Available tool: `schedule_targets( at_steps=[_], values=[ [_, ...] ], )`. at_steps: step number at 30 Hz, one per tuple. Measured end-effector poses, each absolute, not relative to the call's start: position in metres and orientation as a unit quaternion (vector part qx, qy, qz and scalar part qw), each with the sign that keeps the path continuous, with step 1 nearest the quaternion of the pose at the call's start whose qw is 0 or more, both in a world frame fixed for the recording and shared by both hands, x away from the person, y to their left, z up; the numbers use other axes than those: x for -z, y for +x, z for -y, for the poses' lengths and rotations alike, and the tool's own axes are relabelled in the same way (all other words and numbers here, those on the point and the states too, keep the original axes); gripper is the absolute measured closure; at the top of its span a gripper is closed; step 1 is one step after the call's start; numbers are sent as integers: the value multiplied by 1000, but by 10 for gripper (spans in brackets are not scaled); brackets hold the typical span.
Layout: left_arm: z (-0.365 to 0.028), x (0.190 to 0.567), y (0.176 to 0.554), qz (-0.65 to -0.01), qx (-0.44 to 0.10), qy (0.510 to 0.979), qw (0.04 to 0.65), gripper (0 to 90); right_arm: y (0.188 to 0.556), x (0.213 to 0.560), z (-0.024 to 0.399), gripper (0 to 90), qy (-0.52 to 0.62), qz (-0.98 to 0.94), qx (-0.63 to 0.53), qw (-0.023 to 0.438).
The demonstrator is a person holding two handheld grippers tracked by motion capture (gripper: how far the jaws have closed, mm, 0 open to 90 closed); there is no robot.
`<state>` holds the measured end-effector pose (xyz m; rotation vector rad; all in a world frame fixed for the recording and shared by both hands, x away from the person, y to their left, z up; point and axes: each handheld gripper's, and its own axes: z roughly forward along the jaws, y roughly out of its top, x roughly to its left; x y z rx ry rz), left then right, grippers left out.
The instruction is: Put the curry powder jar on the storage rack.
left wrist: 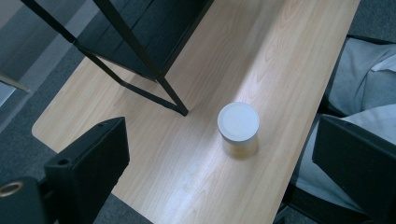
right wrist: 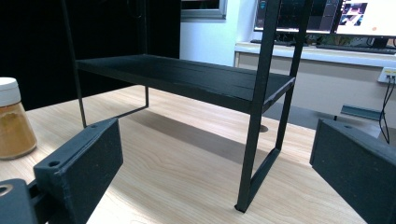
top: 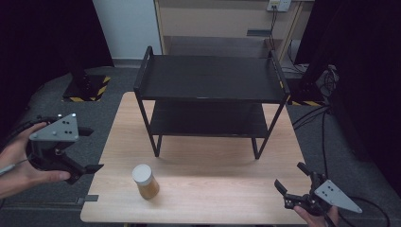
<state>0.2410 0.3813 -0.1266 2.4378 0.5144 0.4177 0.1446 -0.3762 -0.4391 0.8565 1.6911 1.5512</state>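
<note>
A small jar (top: 145, 181) with a white lid and amber-yellow contents stands upright on the wooden table (top: 222, 189), in front of the black two-tier shelf rack (top: 210, 78). My left gripper (top: 90, 149) hovers off the table's left edge, jaws open, pointing toward the jar (left wrist: 238, 128) from above. My right gripper (top: 291, 179) sits low at the table's front right corner, open, with nothing between its jaws. In the right gripper view the jar (right wrist: 14, 121) stands at the far left and the rack (right wrist: 196, 79) ahead.
The rack's front legs (top: 156, 144) stand mid-table, with both shelves bare. Bare tabletop lies between the jar and my right gripper. Grey floor, cables (top: 326, 123) and a stand base with yellow-black tape (top: 87, 87) surround the table. A person's legs (left wrist: 369, 84) are beside the table edge.
</note>
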Motion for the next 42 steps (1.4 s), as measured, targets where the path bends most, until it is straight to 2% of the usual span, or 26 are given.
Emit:
schedule_targets(
  at_steps=[23,42],
  values=[
    [-316,125,290,-149,-114,956,226,28,145,439,378,25,328,-650,-596,339],
    [-273,155,313,-116,-89,976,164,39,145,439,378,26,328,-650,-596,339]
  ],
)
